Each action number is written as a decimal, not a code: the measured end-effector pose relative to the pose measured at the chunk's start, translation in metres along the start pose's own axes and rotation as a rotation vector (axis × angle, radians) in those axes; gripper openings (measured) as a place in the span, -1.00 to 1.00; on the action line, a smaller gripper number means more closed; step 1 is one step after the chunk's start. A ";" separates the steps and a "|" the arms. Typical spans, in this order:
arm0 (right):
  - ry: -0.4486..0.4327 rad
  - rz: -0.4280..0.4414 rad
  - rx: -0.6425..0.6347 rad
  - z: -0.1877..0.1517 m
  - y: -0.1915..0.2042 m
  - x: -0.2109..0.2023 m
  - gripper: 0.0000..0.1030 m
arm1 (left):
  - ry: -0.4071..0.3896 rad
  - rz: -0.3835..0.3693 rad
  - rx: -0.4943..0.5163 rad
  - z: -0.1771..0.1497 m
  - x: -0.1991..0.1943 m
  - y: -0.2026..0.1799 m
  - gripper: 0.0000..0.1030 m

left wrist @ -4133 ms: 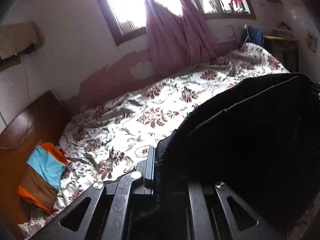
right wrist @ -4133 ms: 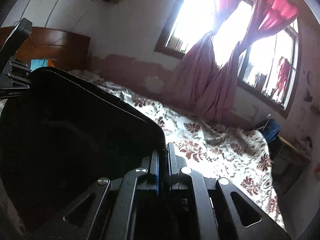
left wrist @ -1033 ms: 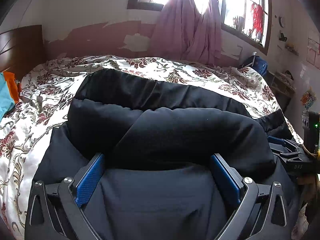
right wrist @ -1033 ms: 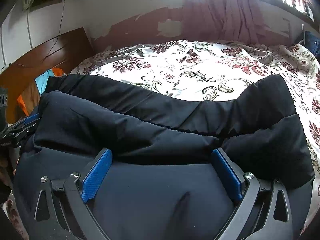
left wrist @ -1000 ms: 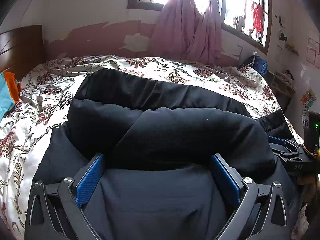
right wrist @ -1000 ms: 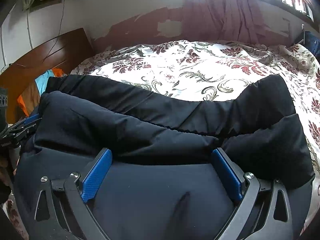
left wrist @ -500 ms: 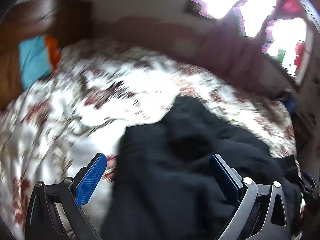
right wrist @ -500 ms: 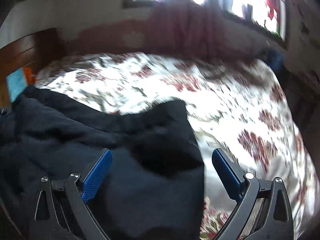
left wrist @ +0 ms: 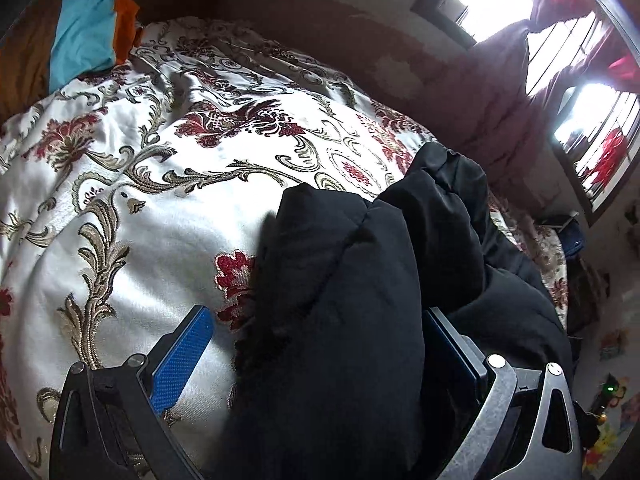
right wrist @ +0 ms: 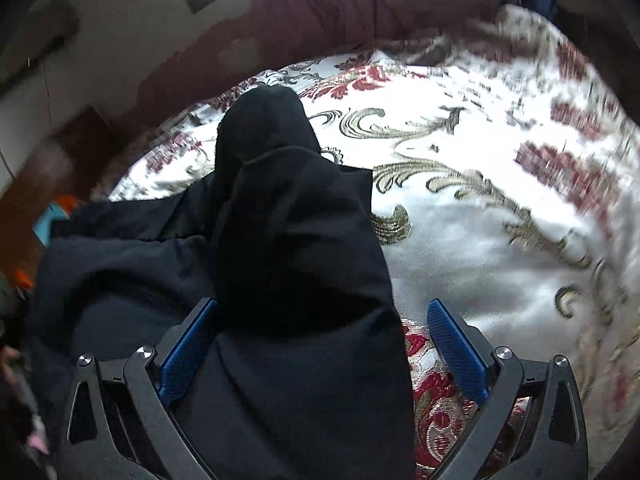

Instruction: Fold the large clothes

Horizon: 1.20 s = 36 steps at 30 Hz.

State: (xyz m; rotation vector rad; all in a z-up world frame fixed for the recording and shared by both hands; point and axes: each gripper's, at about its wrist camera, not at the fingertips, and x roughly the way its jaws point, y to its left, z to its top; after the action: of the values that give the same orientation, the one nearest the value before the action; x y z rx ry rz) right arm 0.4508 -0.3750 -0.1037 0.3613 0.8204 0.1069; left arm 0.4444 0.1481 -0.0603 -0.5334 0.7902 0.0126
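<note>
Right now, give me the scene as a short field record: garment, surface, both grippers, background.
garment: black padded garment, bunched and partly folded, lying on the bed
surface: floral bedspread, white with red and gold pattern
left gripper: open, garment end lies between the blue pads, not clamped
right gripper: open, garment end between the pads, not clamped
background: wooden headboard with blue and orange cloth; window with pink curtain
image quality: right wrist view is motion-blurred
</note>
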 end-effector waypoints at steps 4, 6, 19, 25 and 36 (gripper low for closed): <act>0.002 0.037 0.022 -0.003 -0.005 0.003 0.98 | 0.039 -0.049 0.023 0.003 -0.001 0.002 1.00; -0.001 0.044 0.027 -0.005 -0.005 0.004 0.98 | 0.062 -0.076 0.048 0.006 0.000 0.003 1.00; 0.077 0.280 -0.035 -0.004 0.007 0.012 0.98 | 0.181 -0.237 0.112 0.011 0.004 0.006 1.00; 0.156 0.408 0.005 0.003 0.005 0.023 0.99 | 0.293 -0.318 0.217 0.009 0.011 -0.009 1.00; 0.207 0.382 -0.029 0.005 0.020 0.028 0.99 | 0.360 -0.383 0.192 0.008 0.016 -0.009 0.99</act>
State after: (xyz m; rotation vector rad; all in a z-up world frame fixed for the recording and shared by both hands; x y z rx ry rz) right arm 0.4742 -0.3513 -0.1136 0.4821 0.9457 0.5185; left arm 0.4631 0.1413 -0.0619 -0.5034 1.0158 -0.5208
